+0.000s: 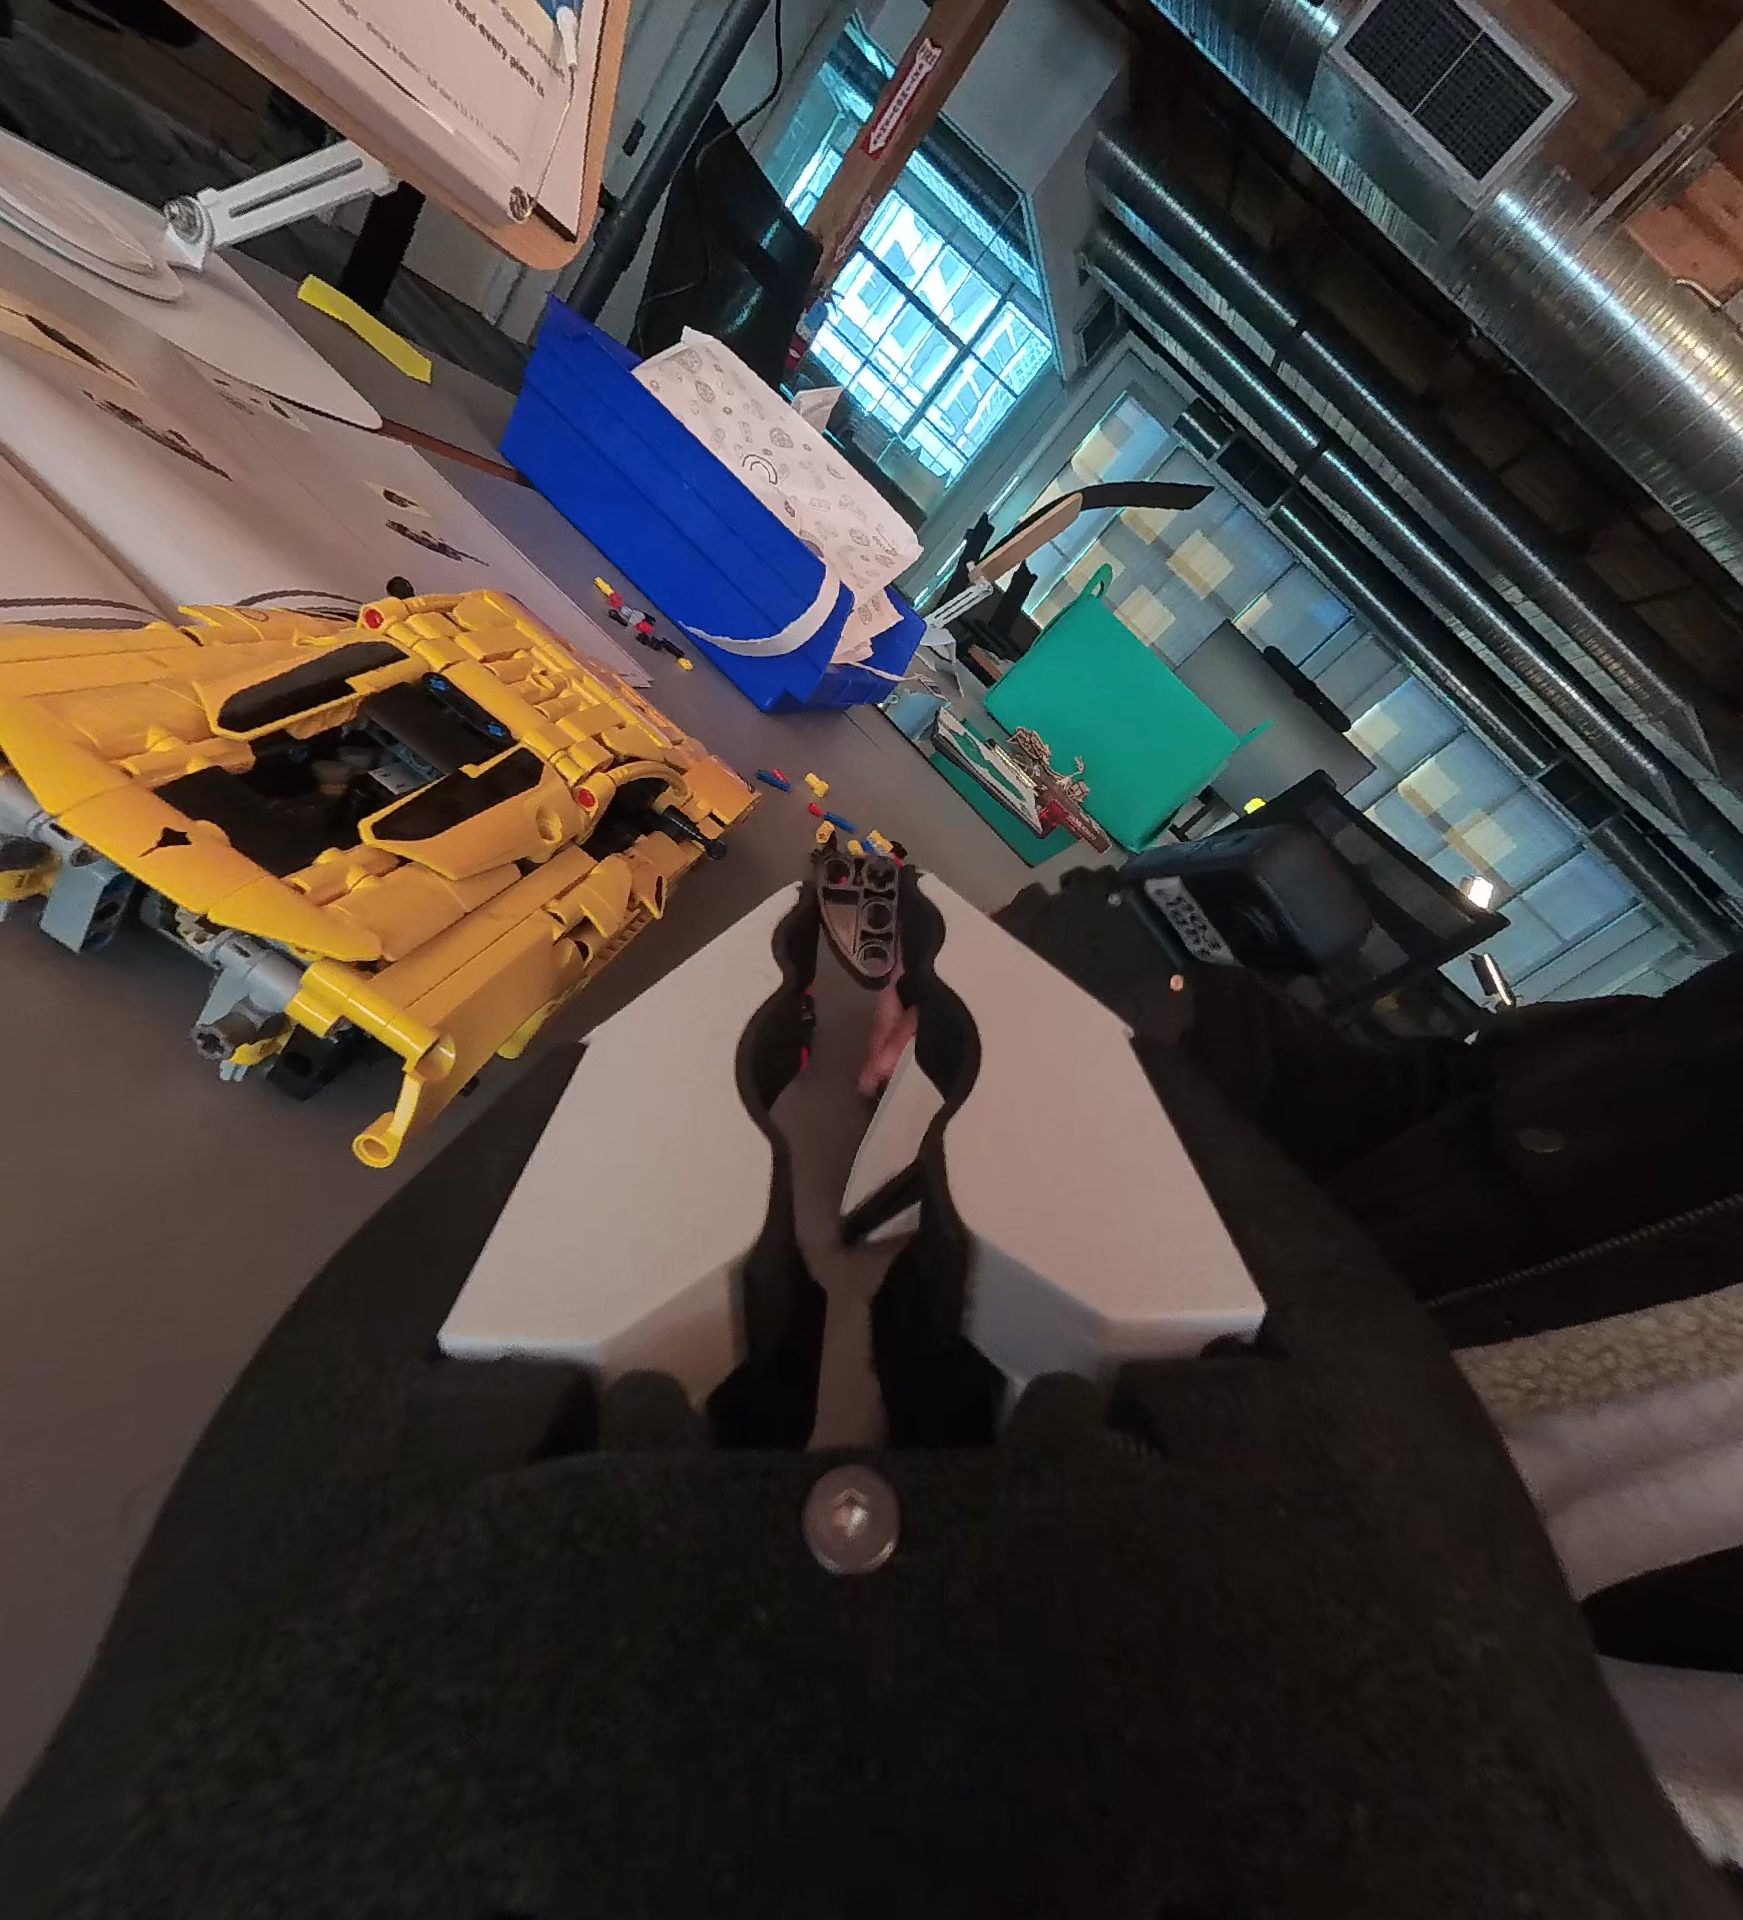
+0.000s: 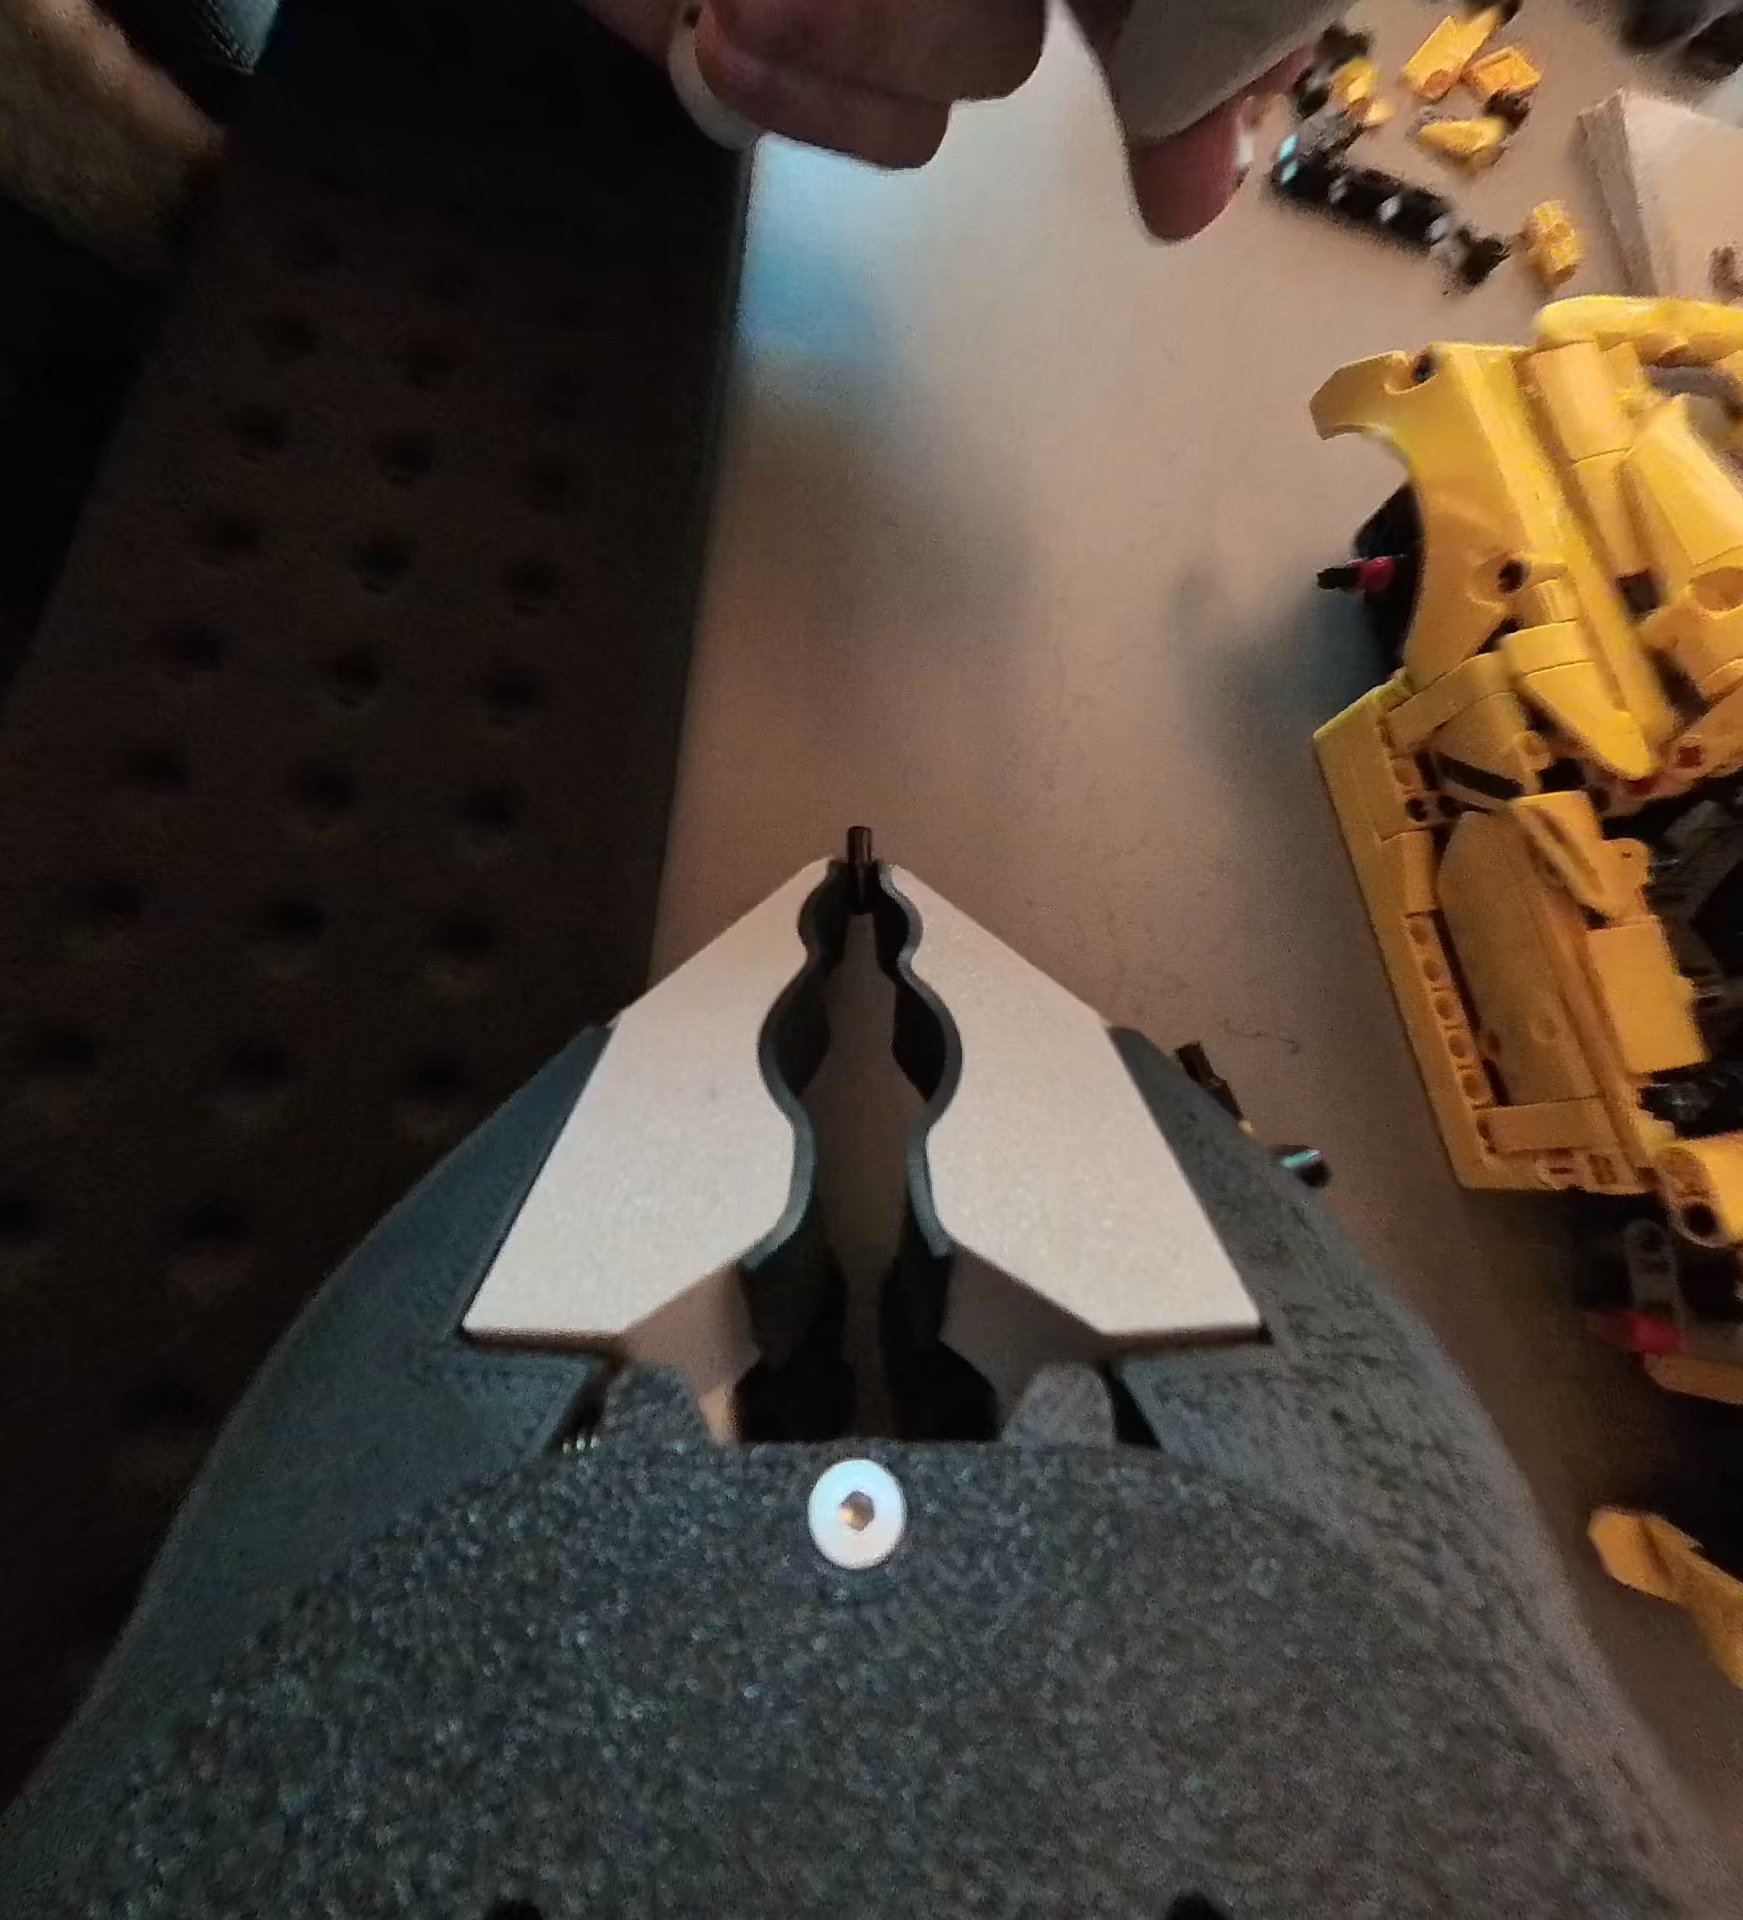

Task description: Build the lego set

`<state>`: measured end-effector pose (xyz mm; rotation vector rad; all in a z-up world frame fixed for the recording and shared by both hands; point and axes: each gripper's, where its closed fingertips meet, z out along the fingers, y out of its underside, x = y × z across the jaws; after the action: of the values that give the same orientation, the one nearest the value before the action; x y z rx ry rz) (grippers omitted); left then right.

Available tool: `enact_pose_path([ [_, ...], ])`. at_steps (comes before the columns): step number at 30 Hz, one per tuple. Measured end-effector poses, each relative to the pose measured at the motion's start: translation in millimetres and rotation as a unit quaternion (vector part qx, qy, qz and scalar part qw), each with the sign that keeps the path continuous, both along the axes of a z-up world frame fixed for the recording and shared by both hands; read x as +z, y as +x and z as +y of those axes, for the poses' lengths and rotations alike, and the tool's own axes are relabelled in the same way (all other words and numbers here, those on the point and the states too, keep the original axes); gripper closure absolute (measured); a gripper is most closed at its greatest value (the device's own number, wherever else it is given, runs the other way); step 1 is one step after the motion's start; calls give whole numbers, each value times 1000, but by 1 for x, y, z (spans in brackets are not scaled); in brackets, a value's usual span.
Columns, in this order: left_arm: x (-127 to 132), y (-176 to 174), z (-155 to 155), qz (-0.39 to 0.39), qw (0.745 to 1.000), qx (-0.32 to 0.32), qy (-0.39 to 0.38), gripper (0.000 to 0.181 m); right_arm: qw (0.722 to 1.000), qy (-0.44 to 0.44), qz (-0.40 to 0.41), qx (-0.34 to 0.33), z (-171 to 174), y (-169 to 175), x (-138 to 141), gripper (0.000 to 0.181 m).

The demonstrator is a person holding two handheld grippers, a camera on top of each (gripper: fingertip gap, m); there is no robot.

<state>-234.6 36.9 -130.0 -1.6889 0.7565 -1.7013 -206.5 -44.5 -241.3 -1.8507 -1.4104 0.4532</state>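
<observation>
In the left wrist view, the left gripper (image 1: 859,914) sat at centre frame with its tips pinched on a small black plastic panel piece with round pin holes (image 1: 862,925), held above the grey tabletop (image 1: 98,1195). The large, mostly built yellow plastic lego car with black insets (image 1: 316,810) lay at middle left on an open instruction booklet (image 1: 119,478), with a scatter of tiny coloured pins (image 1: 825,810) just beyond the tips and a blue plastic bin (image 1: 680,520) farther up.

In the right wrist view, the right gripper (image 2: 859,868) was clamped at its very tips on a short black plastic pin (image 2: 859,844), which poked out past the jaws over the table edge; the car filled the right side of that frame.

Both held parts looked light, stiff and smooth, so they would likely twist or slip under a sideways push. The pin seemed best gripped at one end, leaving the other free to enter a hole; the panel by its flat faces, clear of the holes. The car looked heavy yet fragile at its panels.
</observation>
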Motion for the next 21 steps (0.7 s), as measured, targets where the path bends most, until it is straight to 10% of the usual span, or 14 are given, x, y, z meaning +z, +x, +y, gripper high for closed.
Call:
enact_pose_path([
  [3,-1,2,-3,9,1000,-2,11,166,999,-13,25,-25,6,17,32,177],
  [7,-2,3,-8,16,999,-6,27,166,973,-90,-193,-93,-4,127,30,178],
  [14,-1,4,-12,17,999,-12,32,166,754,-403,-428,-293,-108,336,40,177],
  [18,-2,5,-12,22,999,-12,38,166,646,-498,-475,-330,-160,391,32,178],
  [21,-2,5,-13,23,999,-13,38,166,621,-512,-494,-330,-173,407,22,178],
])
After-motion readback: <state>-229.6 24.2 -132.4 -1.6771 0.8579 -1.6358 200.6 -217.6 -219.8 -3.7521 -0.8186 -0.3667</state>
